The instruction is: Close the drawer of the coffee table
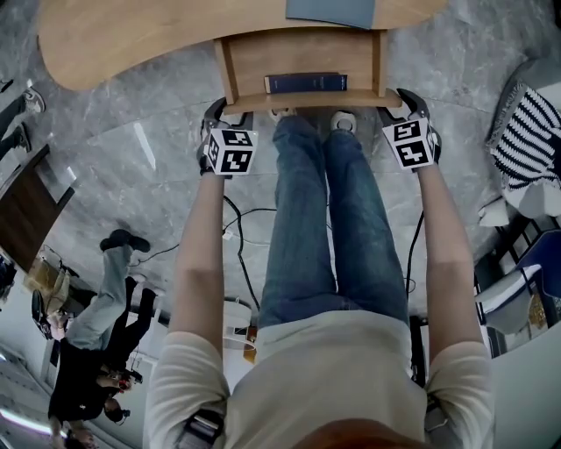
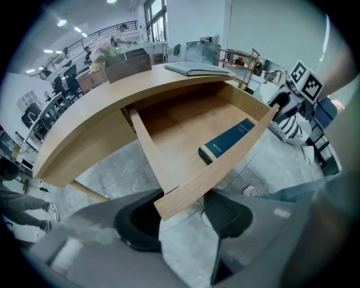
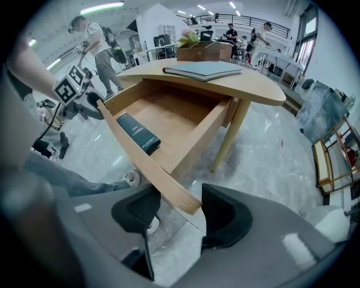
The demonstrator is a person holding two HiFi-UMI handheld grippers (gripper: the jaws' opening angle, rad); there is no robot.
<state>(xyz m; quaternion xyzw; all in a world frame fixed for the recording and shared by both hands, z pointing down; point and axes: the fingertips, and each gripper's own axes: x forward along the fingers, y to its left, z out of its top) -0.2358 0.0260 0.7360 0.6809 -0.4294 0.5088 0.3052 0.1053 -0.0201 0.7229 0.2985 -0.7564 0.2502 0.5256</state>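
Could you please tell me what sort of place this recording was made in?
Most likely a large open-plan office or studio hall: there are rows of black office chairs at desks, a railed upper gallery, long ceiling strip lights, and a polished grey marble-look floor.

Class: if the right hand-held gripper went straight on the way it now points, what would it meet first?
Probably the end of the curved pale wooden drawer front, lying between the open jaws of the right hand-held gripper; depth is unclear. Beyond is grey marble floor.
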